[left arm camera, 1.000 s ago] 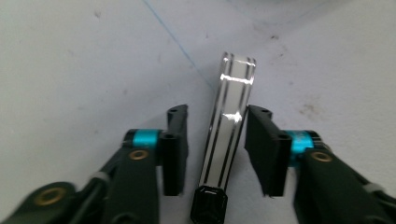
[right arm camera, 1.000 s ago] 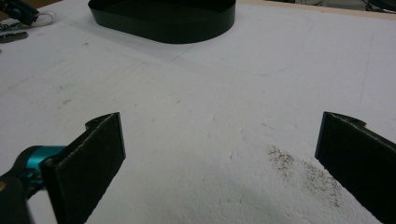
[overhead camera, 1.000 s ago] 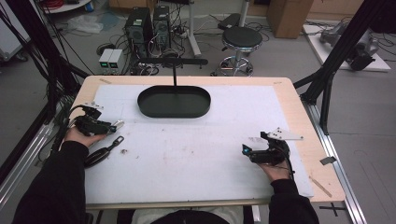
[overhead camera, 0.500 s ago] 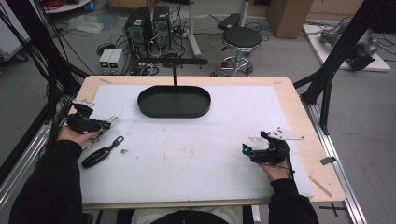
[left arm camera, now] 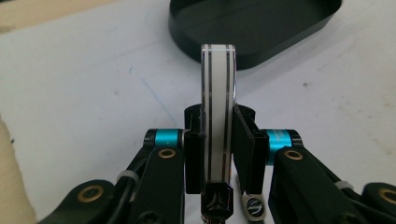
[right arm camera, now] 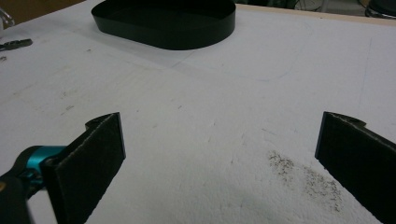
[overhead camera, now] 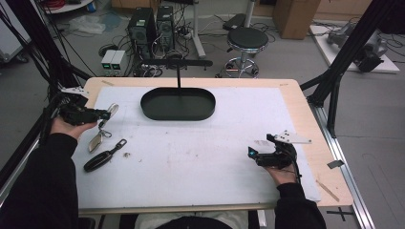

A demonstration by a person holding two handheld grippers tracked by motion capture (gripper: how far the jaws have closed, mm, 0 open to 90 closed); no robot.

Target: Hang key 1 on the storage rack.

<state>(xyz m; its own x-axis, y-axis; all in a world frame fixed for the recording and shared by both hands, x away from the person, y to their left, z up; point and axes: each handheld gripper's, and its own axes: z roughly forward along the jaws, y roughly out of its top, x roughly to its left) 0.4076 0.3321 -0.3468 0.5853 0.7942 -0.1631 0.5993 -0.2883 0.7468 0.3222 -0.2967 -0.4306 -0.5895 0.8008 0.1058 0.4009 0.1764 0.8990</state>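
Note:
My left gripper point(overhead camera: 102, 114) is at the table's left edge, shut on a white tag with black stripes point(left arm camera: 218, 112), which I see edge-on between the jaws. In the high view the white tag point(overhead camera: 112, 109) sticks out past the fingertips. A ring and a silver key point(overhead camera: 95, 141) trail from it down to the white mat. A black car key fob point(overhead camera: 102, 160) lies flat on the mat just in front of them. My right gripper point(overhead camera: 252, 154) rests low at the right of the mat, open with nothing between its jaws point(right arm camera: 224, 158).
A black oval tray point(overhead camera: 200, 112) sits at the back middle of the mat, with a thin post and crossbar point(overhead camera: 177, 62) rising behind it. A small loose bit point(overhead camera: 127, 154) lies beside the black fob. The table's wooden rim point(overhead camera: 305, 119) runs along the right.
My left gripper has drawn back and to the left with the white tag, pulling the silver key away from the black fob. The right gripper has stayed put.

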